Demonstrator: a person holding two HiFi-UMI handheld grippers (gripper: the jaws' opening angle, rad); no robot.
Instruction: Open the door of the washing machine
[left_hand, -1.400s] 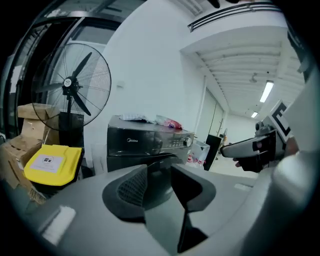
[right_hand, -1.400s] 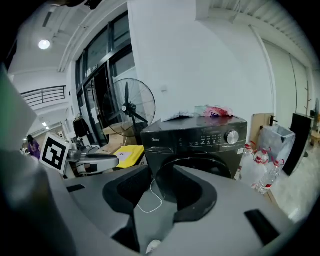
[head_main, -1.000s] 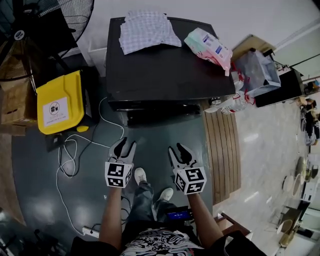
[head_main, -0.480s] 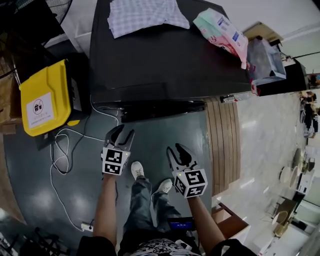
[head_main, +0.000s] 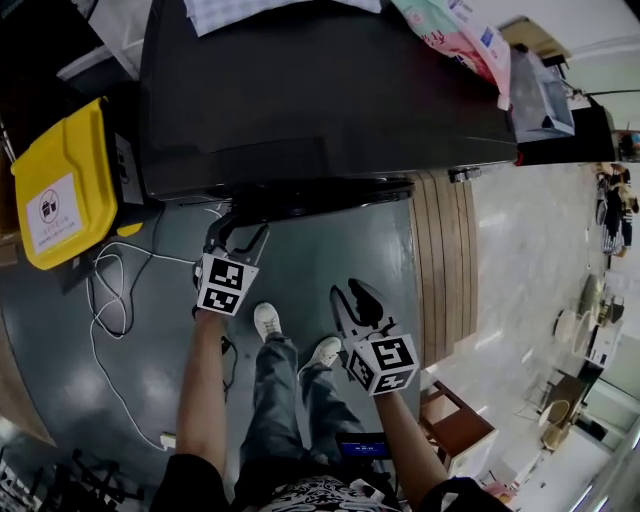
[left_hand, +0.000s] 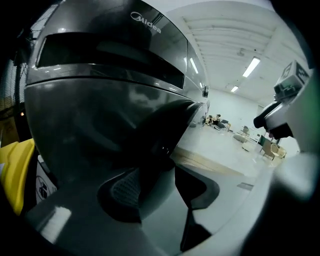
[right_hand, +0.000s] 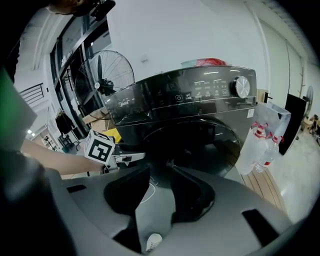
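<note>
The black front-loading washing machine (head_main: 320, 90) fills the top of the head view, and its round door (head_main: 320, 198) bulges out toward me. My left gripper (head_main: 237, 232) sits right at the door's left edge, its jaws opening wide. In the left gripper view the dark door rim (left_hand: 150, 130) reaches down between the left gripper's (left_hand: 160, 195) two fingers, with no pad pressing on it. My right gripper (head_main: 355, 300) hangs farther back over the floor, open and empty. The right gripper view shows the door (right_hand: 200, 145) ahead of the right gripper (right_hand: 160, 192).
A yellow bin (head_main: 60, 185) stands left of the machine, with a white cable (head_main: 110, 290) looped on the floor. A wooden slatted platform (head_main: 445, 260) lies to the right. A checked cloth (head_main: 260, 10) and a packet (head_main: 460, 35) rest on top. A bag of bottles (right_hand: 262, 135) hangs at the machine's right side.
The left gripper moved forward and down to the door's left edge, and its jaws spread wider. The right gripper sank slightly. The view moved closer to the machine.
</note>
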